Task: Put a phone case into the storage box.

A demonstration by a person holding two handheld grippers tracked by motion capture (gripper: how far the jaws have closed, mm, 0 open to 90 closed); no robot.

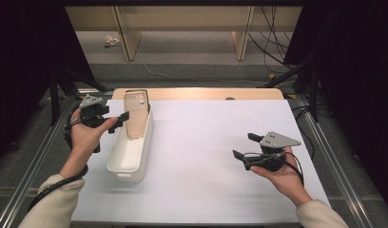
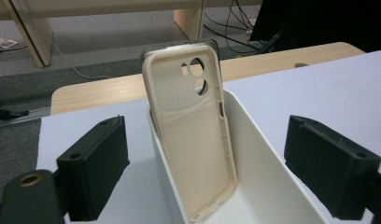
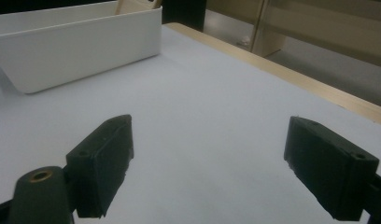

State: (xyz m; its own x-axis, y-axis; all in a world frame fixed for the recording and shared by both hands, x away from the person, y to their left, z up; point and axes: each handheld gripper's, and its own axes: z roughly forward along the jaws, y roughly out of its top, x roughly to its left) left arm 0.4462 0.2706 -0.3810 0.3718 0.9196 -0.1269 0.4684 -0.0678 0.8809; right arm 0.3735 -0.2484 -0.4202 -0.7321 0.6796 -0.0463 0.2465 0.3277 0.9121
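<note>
A beige phone case (image 1: 136, 114) (image 2: 193, 135) stands on end in a narrow white bin (image 1: 130, 161) (image 2: 263, 172), leaning against its far end wall with the camera holes up. My left gripper (image 1: 117, 121) (image 2: 206, 123) is open just left of the bin's far end. Its jaws stand wide apart and touch nothing; the case is ahead of them. My right gripper (image 1: 244, 146) (image 3: 209, 126) is open over the bare white sheet (image 1: 201, 156) at the right, pointing toward the bin (image 3: 76, 56), with nothing between its jaws.
The white sheet covers a wooden table whose far edge (image 1: 197, 93) shows. Metal rails (image 1: 35, 156) run along both sides. Wooden shelf legs (image 1: 128, 42) and loose cables (image 1: 273, 42) lie on the floor beyond the table.
</note>
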